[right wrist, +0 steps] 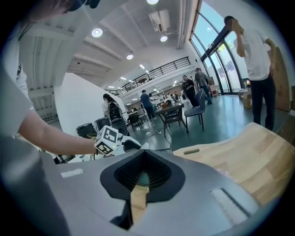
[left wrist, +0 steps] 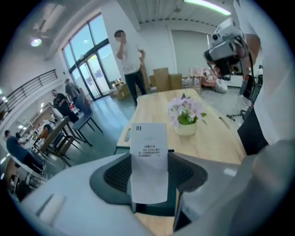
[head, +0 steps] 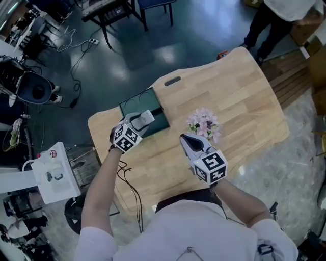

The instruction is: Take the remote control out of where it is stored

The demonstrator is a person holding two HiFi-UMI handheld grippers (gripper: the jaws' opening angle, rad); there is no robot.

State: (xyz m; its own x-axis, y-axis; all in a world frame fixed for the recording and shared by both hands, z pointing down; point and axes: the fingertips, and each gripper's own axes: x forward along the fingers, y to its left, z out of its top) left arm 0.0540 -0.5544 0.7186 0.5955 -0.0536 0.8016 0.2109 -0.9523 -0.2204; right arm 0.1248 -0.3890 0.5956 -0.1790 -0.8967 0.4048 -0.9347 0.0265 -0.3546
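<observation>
Two hand-held grippers hang over a pale wooden worktop with rounded corners.

The left gripper has its jaws closed on the long edges of a thin white rectangular remote control. The remote control stands upright between the dark ribbed pads, its broad face towards that gripper's camera and its top end rising clear of them. Three short dark bars and a few lines of small print show on its upper half, too small to read. In the head view this gripper is above the near right part of a dark green rectangular tray set at the worktop's far left edge. The remote control's rounded lower end shows against the tray's dark floor, and I cannot tell whether it touches it.

The right gripper is over the middle of the worktop, towards the near edge. Its jaws are drawn together with only a narrow slit between them, through which bare wood shows, and they hold nothing.

Just beyond its tips stands a bunch of pale pink flowers in a small white pot, to the right of the tray.

A dark oblong slot is cut in the worktop near its far edge, just beyond the tray.

A person in a white top and dark trousers stands off the far right corner.
</observation>
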